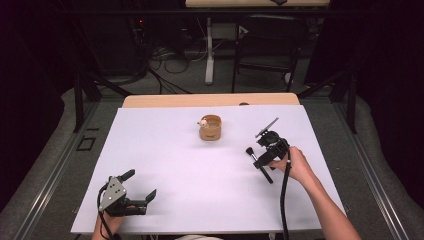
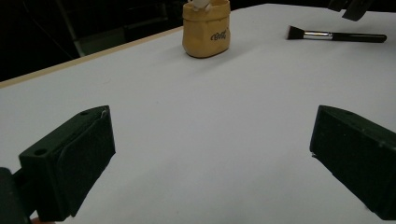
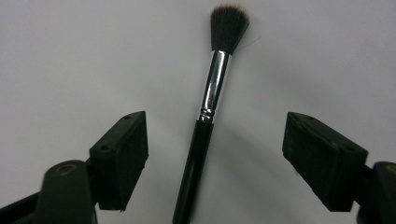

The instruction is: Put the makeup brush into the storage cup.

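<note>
High view: white table (image 1: 165,165), left gripper (image 1: 141,186) at its near corner, jaws spread on nothing; tan cup (image 1: 210,128) well ahead of it. Right gripper (image 3: 215,154) jaws spread, brush (image 3: 209,107) lying untouched between them, bristles pointing ahead.

One marking visible — a small dark script word on the side of the tan pouch-shaped holder (image 2: 206,29), seen in the left gripper view. Too small and blurred to read reliably — letters can't be made out. No other text, numbers or signs are legible.
</note>
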A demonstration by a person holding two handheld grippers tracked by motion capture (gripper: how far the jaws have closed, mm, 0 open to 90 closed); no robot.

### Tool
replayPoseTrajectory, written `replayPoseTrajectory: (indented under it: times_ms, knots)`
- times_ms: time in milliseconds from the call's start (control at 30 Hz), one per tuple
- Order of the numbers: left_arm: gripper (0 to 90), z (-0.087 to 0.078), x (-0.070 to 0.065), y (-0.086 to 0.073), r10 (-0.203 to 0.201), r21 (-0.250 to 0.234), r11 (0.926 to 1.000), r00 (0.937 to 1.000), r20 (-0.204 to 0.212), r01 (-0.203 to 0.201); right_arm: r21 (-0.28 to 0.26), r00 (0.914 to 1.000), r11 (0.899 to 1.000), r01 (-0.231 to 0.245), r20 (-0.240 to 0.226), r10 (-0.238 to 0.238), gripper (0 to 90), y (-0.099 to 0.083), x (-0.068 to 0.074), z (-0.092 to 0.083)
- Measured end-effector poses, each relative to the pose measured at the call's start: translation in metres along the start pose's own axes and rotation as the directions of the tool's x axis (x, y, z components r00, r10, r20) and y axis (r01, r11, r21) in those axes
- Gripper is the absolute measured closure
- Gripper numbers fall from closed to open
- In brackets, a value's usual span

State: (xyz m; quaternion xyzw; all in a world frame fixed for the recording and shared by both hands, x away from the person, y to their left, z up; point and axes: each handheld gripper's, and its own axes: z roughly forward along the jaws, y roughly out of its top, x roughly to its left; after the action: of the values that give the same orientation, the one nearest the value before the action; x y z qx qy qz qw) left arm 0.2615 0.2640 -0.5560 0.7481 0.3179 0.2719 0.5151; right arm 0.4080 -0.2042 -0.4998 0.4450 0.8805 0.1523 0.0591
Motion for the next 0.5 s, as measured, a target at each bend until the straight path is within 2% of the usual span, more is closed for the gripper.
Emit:
replayPoseTrajectory:
  times_ms: [67, 200, 267, 300, 333, 367, 400, 433, 467, 500]
  knots:
    - [0.1, 0.000, 0.000, 0.000, 0.000, 0.000, 1.0000, 1.0000, 0.000, 0.000, 0.016, 0.9999, 1.000, 0.009, -0.007, -0.009, 25.5, 0.001, 0.000, 0.001]
    - [0.1, 0.000, 0.000, 0.000, -0.001, -0.001, 1.0000, 1.0000, 0.000, 0.001, 0.027, 0.9998, 1.000, -0.014, -0.011, 0.014, 34.6, 0.001, 0.003, 0.005]
    - [0.1, 0.000, 0.000, 0.000, -0.001, -0.001, 1.0000, 1.0000, 0.000, 0.001, 0.037, 0.9999, 0.999, -0.010, -0.009, 0.011, 39.1, 0.001, 0.004, 0.006]
    - [0.1, 0.000, 0.000, 0.000, -0.001, -0.002, 1.0000, 1.0000, 0.000, 0.001, 0.017, 0.9998, 1.000, -0.012, -0.013, 0.012, 41.6, 0.000, 0.004, 0.009]
    - [0.1, 0.000, 0.000, 0.000, 0.000, -0.001, 1.0000, 1.0000, 0.000, 0.001, 0.103, 1.0000, 0.995, -0.005, 0.001, 0.005, 44.5, 0.001, 0.005, 0.006]
    - [0.1, 0.000, 0.000, 0.000, -0.001, -0.001, 1.0000, 1.0000, 0.001, 0.001, 0.067, 0.9994, 0.997, -0.028, -0.018, 0.030, 46.4, -0.001, 0.006, 0.009]
    - [0.1, 0.000, 0.000, 0.000, -0.001, -0.001, 1.0000, 1.0000, 0.001, 0.001, 0.066, 0.9998, 0.998, -0.012, -0.015, 0.014, 48.0, -0.002, 0.005, 0.011]
    - [0.1, 0.000, 0.000, 0.000, -0.001, -0.001, 1.0000, 1.0000, 0.001, 0.001, 0.064, 0.9994, 0.997, 0.033, -0.016, -0.032, 50.1, -0.002, 0.002, 0.012]
    - [0.1, 0.000, 0.000, 0.000, -0.001, -0.002, 1.0000, 1.0000, 0.001, 0.001, 0.106, 1.0000, 0.994, 0.005, -0.008, -0.004, 52.2, -0.002, 0.004, 0.010]
    - [0.1, 0.000, 0.000, 0.000, -0.001, -0.001, 1.0000, 1.0000, 0.001, 0.001, 0.060, 0.9989, 0.997, -0.043, -0.017, 0.044, 53.5, -0.005, 0.007, 0.014]
